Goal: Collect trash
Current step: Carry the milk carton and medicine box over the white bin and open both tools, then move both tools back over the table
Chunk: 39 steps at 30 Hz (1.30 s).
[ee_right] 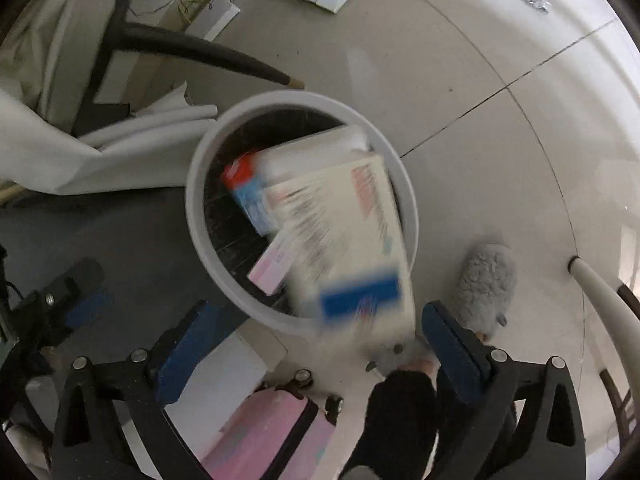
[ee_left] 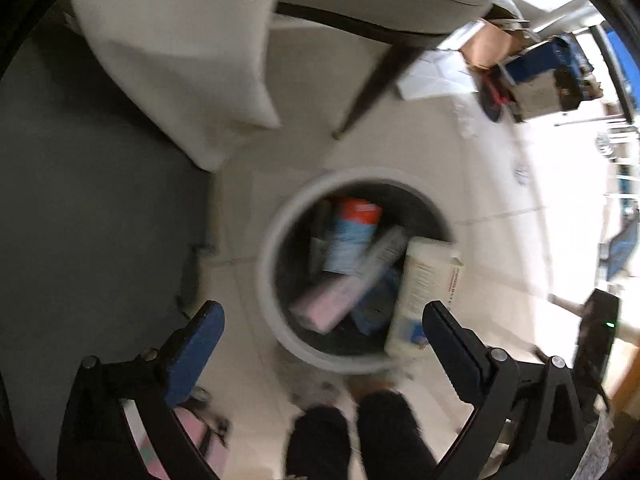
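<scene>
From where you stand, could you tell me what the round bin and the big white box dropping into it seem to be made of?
The round bin looks like matte pale moulded plastic, with a smooth seamless rim. The big white box looks like printed cardboard: flat panels, crisp edges and red and blue print, though motion blur leaves its finish uncertain.

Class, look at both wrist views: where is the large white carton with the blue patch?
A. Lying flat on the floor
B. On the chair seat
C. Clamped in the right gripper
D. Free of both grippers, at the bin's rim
D: the white carton lies blurred across the bin rim, and both the right gripper and the left gripper are open and touch nothing.
</scene>
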Each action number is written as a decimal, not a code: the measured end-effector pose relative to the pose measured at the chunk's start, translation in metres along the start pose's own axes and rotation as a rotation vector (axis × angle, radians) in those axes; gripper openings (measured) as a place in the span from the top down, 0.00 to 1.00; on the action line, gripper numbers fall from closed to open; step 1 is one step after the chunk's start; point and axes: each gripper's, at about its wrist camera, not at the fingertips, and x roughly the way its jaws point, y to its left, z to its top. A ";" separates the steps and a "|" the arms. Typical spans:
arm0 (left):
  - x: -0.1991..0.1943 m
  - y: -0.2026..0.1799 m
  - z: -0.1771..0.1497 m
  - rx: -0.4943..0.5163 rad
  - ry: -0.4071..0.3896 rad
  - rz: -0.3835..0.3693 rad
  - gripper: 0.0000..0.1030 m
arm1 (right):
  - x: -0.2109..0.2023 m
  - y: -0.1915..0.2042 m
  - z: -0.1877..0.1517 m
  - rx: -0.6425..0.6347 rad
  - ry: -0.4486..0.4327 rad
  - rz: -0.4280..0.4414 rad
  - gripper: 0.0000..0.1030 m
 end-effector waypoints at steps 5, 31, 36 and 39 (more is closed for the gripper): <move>-0.002 0.003 -0.014 0.026 -0.013 0.097 0.02 | -0.002 0.003 -0.010 -0.089 -0.018 -0.113 0.00; -0.210 -0.031 -0.099 0.088 -0.101 0.132 0.02 | -0.230 0.086 -0.090 -0.298 -0.207 -0.337 0.00; -0.273 -0.032 -0.125 0.093 -0.130 0.120 0.02 | -0.294 0.110 -0.125 -0.332 -0.228 -0.323 0.00; -0.307 -0.033 -0.139 0.104 -0.154 0.118 0.02 | -0.327 0.121 -0.146 -0.339 -0.239 -0.309 0.00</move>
